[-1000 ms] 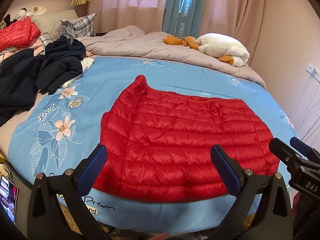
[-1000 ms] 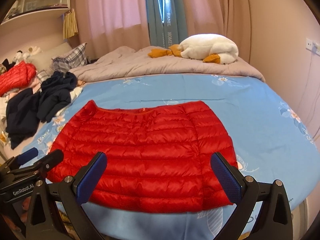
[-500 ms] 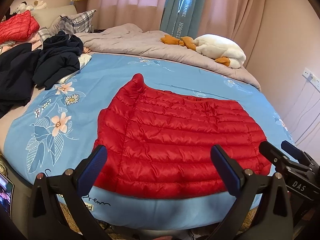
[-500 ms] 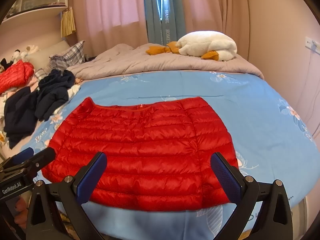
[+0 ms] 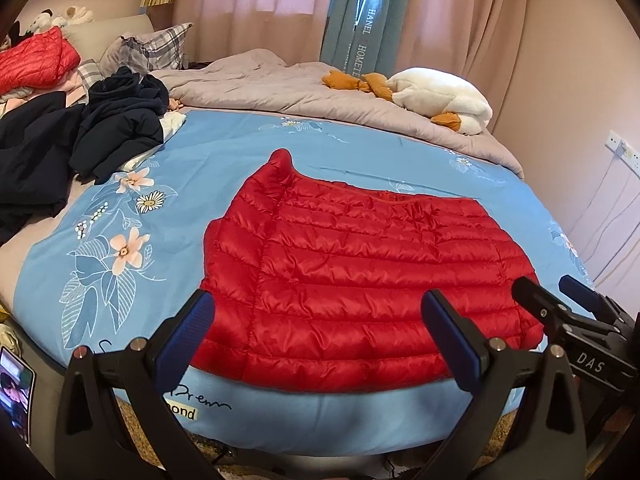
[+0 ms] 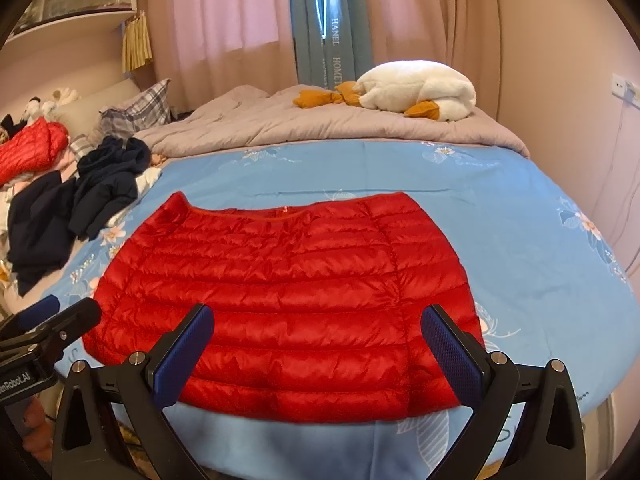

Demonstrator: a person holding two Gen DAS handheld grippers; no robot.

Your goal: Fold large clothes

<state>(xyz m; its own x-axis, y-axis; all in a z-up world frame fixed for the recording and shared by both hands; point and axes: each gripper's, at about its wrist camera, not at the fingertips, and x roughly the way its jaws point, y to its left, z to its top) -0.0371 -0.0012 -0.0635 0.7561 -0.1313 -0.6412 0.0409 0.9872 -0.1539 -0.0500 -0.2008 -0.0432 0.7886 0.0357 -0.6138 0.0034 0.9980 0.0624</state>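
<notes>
Grippers higher, jacket [image 5: 360, 276] beyond fingers [image 5: 184, 336]

Between the spread jaws lies a red quilted puffer jacket [image 5: 360, 280] of glossy, slippery cloth; under it, a matt blue floral cotton-like bedsheet [image 5: 208, 184]; blue textured finger pads [image 6: 450, 350].

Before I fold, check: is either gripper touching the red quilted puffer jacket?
Cannot tell. In both wrist views the open left gripper and right gripper overlap the red quilted puffer jacket, without showing contact or gap.
</notes>
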